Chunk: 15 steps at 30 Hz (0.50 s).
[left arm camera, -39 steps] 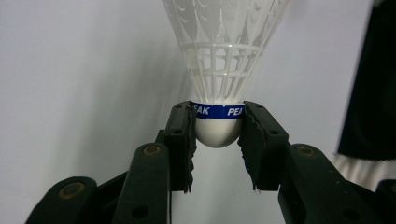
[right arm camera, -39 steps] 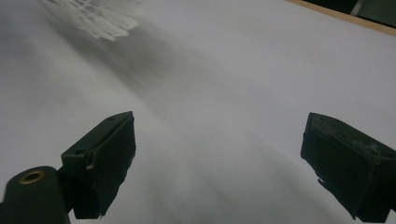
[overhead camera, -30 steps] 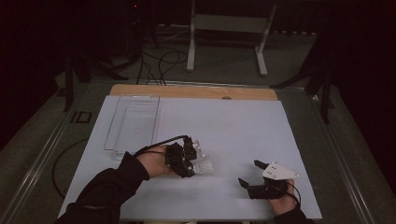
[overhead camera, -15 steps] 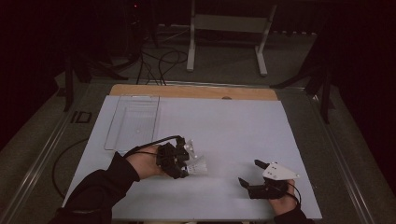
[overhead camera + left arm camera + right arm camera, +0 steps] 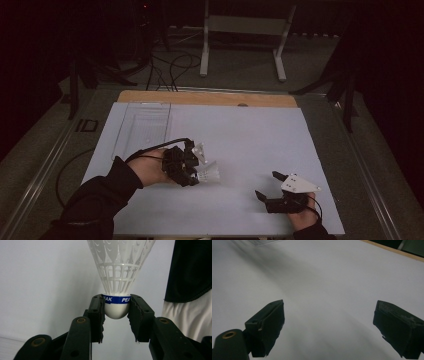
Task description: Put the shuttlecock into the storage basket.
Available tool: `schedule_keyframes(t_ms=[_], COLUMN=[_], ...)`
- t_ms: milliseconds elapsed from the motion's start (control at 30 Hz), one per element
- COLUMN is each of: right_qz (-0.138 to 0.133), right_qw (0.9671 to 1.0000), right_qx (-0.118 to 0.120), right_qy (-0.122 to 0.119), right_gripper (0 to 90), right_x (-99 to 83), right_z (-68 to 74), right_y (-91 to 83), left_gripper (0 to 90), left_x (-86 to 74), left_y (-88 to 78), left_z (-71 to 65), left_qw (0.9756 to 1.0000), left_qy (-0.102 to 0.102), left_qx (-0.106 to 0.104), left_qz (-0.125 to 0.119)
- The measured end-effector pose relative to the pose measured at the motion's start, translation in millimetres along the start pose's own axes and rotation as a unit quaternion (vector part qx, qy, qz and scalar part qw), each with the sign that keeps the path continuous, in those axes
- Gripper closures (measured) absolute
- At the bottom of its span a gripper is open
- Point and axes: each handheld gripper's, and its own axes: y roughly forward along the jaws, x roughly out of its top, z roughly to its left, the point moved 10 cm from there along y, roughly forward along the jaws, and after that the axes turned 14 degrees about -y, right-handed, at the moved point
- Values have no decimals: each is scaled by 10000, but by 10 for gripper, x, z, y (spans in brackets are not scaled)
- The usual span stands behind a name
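Two grippers: I see both in the lower part of the high view, well apart from each other.
Left gripper [image 5: 196, 168]: lower left of centre in the high view, held in my left hand [image 5: 150, 169] with its jaws pointing toward the right of the frame.
Left jaws: closed on a shuttlecock [image 5: 117, 285]; in the left gripper view the pads [image 5: 98, 315] press on either side of its rounded white cork, just at the blue band that reads PEAK.
Shuttlecock: centre of the left gripper view, its white mesh skirt fanning up to the top edge; in the high view it shows as a pale shape [image 5: 209, 173] just right of the left gripper's tips.
Right gripper [image 5: 266, 186]: lower right of the high view, low over the white table sheet [image 5: 260, 135], grey plate on top.
Right jaws: wide apart with nothing between them; in the right gripper view the two pads [image 5: 270, 322] stand at the lower left and lower right corners with bare sheet between.
Clear tray [image 5: 144, 126]: upper left of the sheet in the high view, above the left gripper and apart from it.
Wooden edge [image 5: 210, 98]: along the far side of the sheet.
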Motion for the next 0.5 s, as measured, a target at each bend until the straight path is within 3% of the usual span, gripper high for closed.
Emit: schedule_keyframes(t_ms=[500], right_qz=[-63], right_qw=[10000], right_qx=[2], right_qy=[-17], right_gripper=[101], right_x=[26], right_z=[19], right_y=[-6], left_gripper=[662], left_x=[38], left_y=[-210], left_z=[194], left_qw=[9998], left_qy=[-158], left_qx=[102], left_qz=[-80])
